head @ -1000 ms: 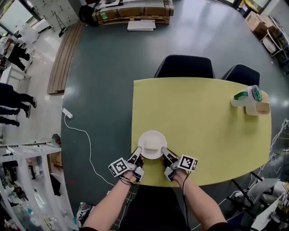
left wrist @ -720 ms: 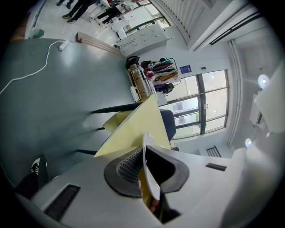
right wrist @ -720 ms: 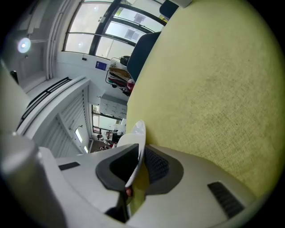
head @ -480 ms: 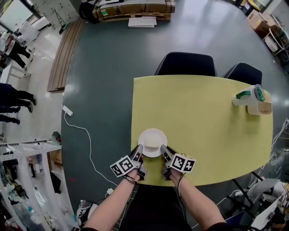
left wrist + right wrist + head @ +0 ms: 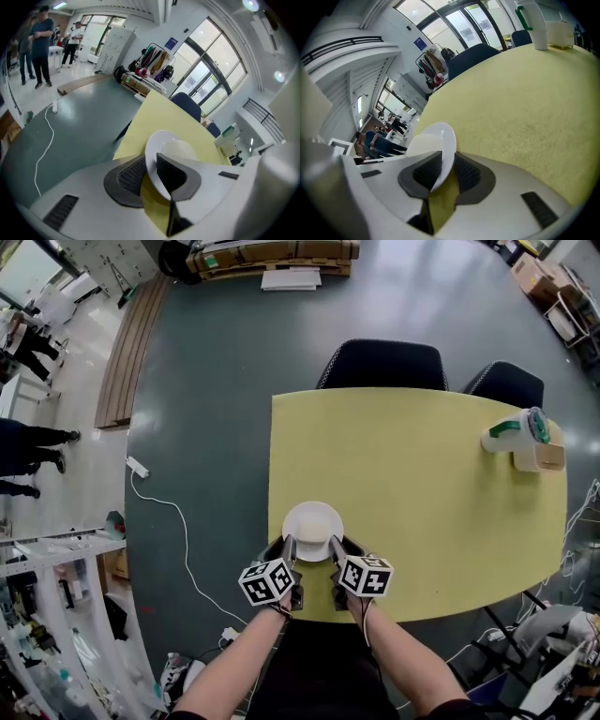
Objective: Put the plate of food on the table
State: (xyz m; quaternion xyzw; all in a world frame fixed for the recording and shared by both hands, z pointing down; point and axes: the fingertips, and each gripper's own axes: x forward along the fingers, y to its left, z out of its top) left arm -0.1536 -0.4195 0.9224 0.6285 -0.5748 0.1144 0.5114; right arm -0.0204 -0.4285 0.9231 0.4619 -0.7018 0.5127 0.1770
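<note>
At table [image 5: 422, 484] edge, left tongs [image 5: 291, 547] and right tongs [image 5: 335, 547] side by side, both pinching plate [image 5: 312, 524]

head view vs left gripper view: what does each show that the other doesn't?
Head view only: the right gripper on the far side of the plate, both forearms, and the whole outline of the table. Left gripper view only: the left gripper jaws shut on the plate's rim, tall windows, a clothes rack. Both: the white plate with pale food, the yellow table, a dark chair behind it.
</note>
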